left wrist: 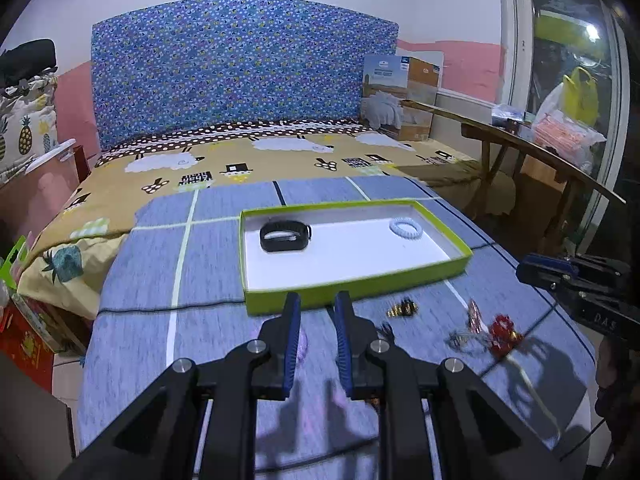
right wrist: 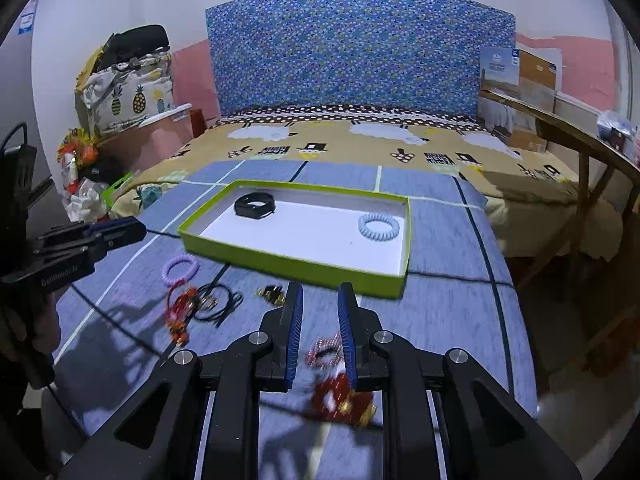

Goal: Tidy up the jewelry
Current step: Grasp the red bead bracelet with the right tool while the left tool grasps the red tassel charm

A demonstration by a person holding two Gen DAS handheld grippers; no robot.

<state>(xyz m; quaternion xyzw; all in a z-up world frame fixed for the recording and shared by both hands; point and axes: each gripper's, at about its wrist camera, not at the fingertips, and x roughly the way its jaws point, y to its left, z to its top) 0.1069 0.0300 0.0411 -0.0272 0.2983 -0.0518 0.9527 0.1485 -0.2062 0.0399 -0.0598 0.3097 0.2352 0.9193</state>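
A shallow green box lid (left wrist: 360, 286) (right wrist: 296, 266) with a white floor lies on the blue cloth. It holds a black band (left wrist: 285, 236) (right wrist: 255, 205) and a pale blue coil bracelet (left wrist: 406, 228) (right wrist: 378, 225). My left gripper (left wrist: 318, 312) is open and empty, hovering above the cloth just in front of the lid. My right gripper (right wrist: 319, 304) is open and empty above a pink beaded piece (right wrist: 323, 352) and a red ornament (right wrist: 340, 398). A lilac bracelet (right wrist: 181, 269), a red cord piece (right wrist: 180, 312), a black cord (right wrist: 218, 304) and a gold-black piece (left wrist: 402, 308) (right wrist: 272, 294) lie loose on the cloth.
The blue cloth (left wrist: 160, 280) covers the foot of a bed with a yellow sheep-print sheet (left wrist: 280, 160) and blue headboard. A wooden bench (left wrist: 540, 152) stands at the right. Bags and boxes are piled at the left (right wrist: 124, 84).
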